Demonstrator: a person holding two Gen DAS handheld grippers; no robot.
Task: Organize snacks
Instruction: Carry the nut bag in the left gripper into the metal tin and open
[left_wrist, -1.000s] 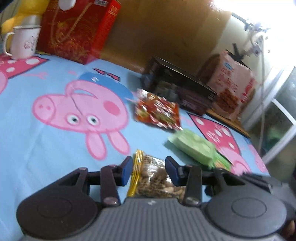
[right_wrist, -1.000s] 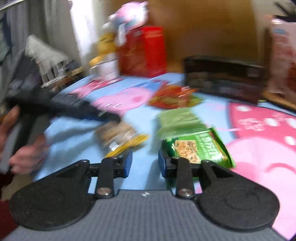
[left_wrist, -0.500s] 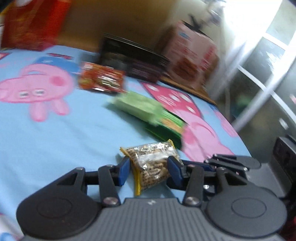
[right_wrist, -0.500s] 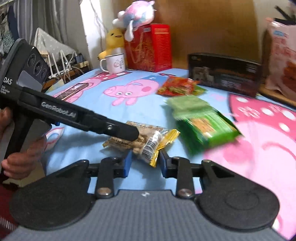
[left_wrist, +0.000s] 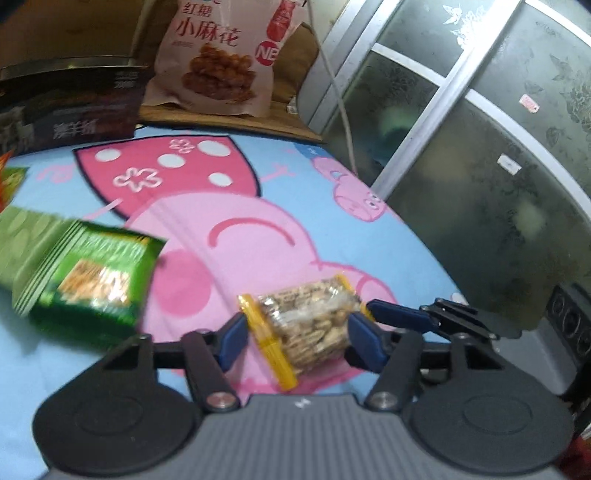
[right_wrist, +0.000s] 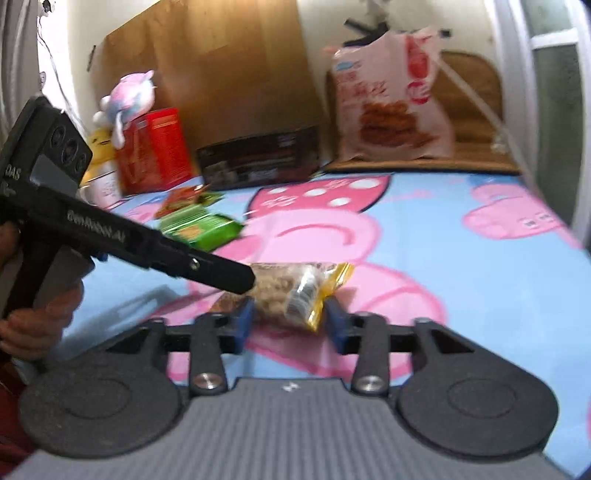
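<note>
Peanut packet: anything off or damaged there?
No tear or spill shows. The odd part: the peanut packet sits between both the left gripper and the right gripper at once, both sets of jaws opening. It lies skewed on the bedsheet, apart from the green snack pack.

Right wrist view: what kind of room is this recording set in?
Probably a bedroom at home, not a lab. The snacks lie on a cartoon-pig bedsheet, plush toys sit on a red box by the wall, and a frosted glass sliding door runs alongside.
</note>
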